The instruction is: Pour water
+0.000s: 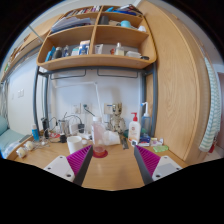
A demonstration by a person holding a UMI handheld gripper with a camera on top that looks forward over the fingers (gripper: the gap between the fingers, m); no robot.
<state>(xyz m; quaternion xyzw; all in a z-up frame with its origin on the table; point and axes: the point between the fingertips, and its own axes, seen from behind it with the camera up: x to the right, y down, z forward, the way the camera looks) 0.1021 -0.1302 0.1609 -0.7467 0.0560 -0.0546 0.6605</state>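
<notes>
A clear plastic bottle (98, 134) stands upright on a red coaster (99, 152) on the wooden desk (108, 170), just ahead of my left finger and a little left of the gap. A white cup (76, 144) sits to its left. My gripper (111, 163) is open, its magenta pads (150, 160) spread wide with only bare desk between them. Nothing is held.
A white pump bottle (134, 130) and small items stand at the back right of the desk. Wooden shelves (95, 40) with bottles hang above. A wooden cabinet (180, 85) rises at the right. Clutter lies at the far left (25, 145).
</notes>
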